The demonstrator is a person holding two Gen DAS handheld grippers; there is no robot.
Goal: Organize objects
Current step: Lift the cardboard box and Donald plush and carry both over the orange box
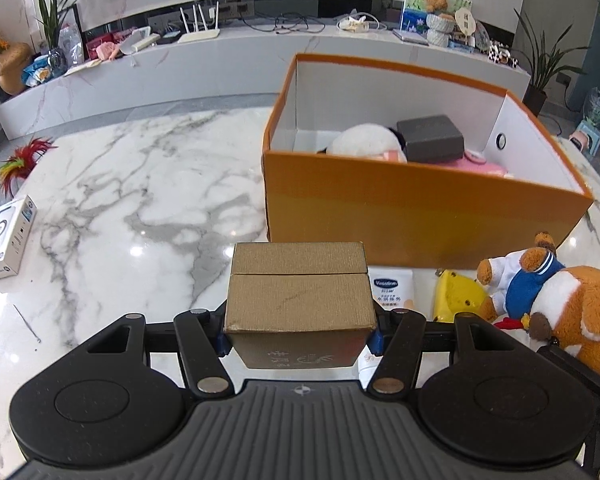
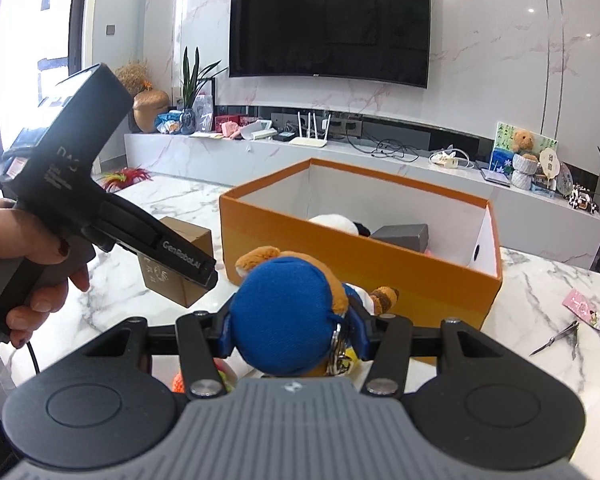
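Observation:
My left gripper point(image 1: 299, 334) is shut on a small brown cardboard box point(image 1: 298, 288), held above the marble table point(image 1: 140, 184); it also shows in the right wrist view point(image 2: 180, 268). My right gripper point(image 2: 294, 330) is shut on a plush bear in blue clothes point(image 2: 284, 316), also seen in the left wrist view point(image 1: 556, 300). Just ahead stands an open orange box point(image 1: 412, 216), point(image 2: 340, 256) holding a white plush point(image 1: 364, 140), a grey box point(image 1: 430, 138) and something pink point(image 1: 484, 166).
A Vaseline tube point(image 1: 390, 286) and a yellow toy point(image 1: 456, 294) lie in front of the orange box. A white carton point(image 1: 8, 236) and red feathers point(image 1: 20, 160) are at the table's left. Small scissors point(image 2: 560, 336) and a pink card point(image 2: 584, 308) lie at the right.

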